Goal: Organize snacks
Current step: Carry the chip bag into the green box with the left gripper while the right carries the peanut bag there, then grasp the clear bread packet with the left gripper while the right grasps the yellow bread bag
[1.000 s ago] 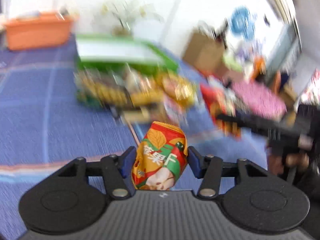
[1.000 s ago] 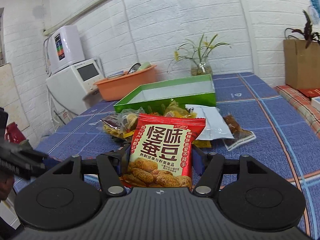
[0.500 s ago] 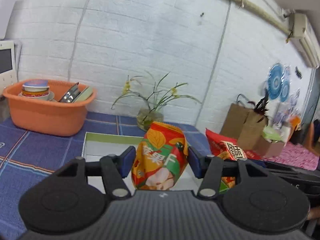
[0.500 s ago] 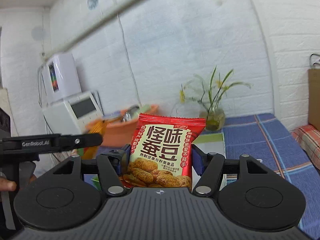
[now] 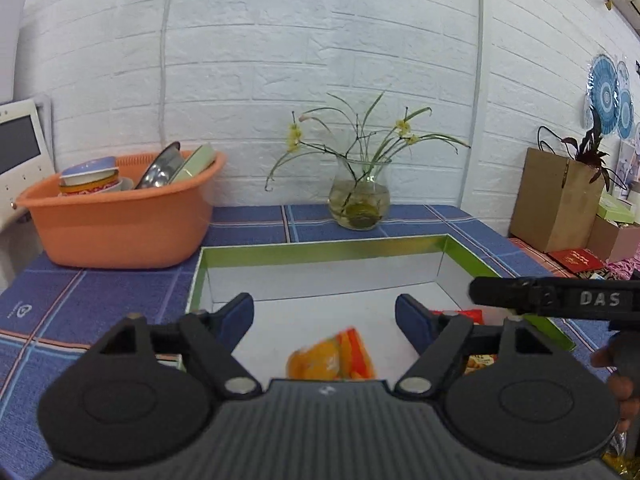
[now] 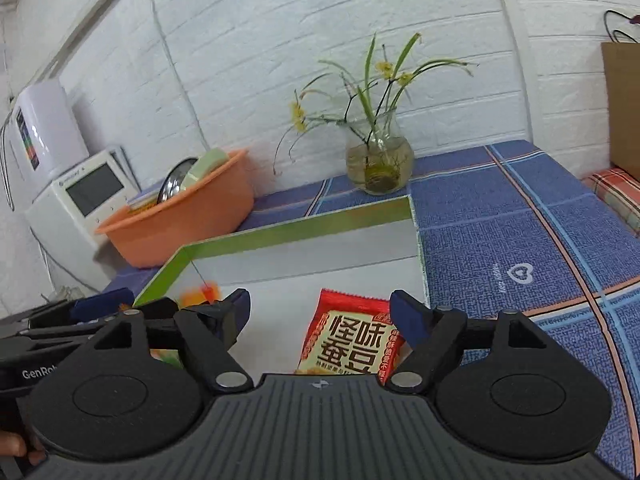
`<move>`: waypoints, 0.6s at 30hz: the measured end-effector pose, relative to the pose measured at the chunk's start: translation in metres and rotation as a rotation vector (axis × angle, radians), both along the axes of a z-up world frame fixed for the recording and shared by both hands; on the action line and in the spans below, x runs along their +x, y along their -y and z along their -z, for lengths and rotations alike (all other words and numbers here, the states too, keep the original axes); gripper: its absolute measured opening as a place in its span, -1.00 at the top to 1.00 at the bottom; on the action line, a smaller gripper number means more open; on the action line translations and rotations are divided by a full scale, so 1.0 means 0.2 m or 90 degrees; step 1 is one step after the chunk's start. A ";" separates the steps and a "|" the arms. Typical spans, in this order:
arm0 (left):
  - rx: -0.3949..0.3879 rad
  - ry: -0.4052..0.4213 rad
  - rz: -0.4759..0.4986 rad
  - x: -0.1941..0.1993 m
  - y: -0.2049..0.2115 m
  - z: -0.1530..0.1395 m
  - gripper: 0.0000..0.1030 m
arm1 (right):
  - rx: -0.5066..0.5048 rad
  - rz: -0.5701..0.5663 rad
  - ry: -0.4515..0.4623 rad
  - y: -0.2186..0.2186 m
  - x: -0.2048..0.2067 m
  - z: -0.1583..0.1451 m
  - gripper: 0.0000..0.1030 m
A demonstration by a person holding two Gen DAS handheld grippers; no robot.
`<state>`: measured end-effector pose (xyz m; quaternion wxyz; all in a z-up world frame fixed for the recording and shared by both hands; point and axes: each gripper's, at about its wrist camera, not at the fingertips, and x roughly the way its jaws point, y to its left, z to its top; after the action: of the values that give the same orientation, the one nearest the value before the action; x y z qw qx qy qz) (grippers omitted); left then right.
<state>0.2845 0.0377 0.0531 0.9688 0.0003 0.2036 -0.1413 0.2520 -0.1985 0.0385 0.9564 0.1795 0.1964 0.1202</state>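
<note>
A green-rimmed box with a white floor lies on the blue tablecloth; it also shows in the right wrist view. My left gripper is open above it, and an orange snack packet, blurred, is loose below the jaws inside the box. My right gripper is open over the box's right part. A red snack packet with yellow lettering lies below its jaws on the box floor. The orange packet shows blurred at the left of the right wrist view.
An orange basin of dishes stands left of the box. A glass vase with a plant stands behind it by the brick wall. A brown paper bag stands at the right. A white appliance stands far left.
Both grippers moved over the green box and opened. The orange packet dropped from the left gripper and the red packet from the right one into the box.
</note>
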 end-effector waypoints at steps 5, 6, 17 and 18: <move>-0.015 0.010 0.003 -0.07 -0.05 -0.08 -0.78 | 0.037 -0.026 0.038 0.05 -0.25 -0.08 -1.00; -0.015 0.014 0.013 -0.11 -0.05 -0.10 -0.78 | 0.025 -0.050 0.047 0.05 -0.31 -0.10 -1.00; 0.037 0.020 0.083 -0.63 0.00 0.03 -0.99 | -0.289 -0.210 0.081 -0.21 -0.69 -0.02 -1.00; 0.039 0.005 0.080 -0.62 0.02 0.06 -0.99 | -0.311 -0.219 0.078 -0.23 -0.68 -0.01 -1.00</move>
<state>0.1596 0.0333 0.0413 0.9584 0.0428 0.2035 -0.1952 0.1169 -0.1516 0.0401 0.9470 -0.0990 0.1890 0.2402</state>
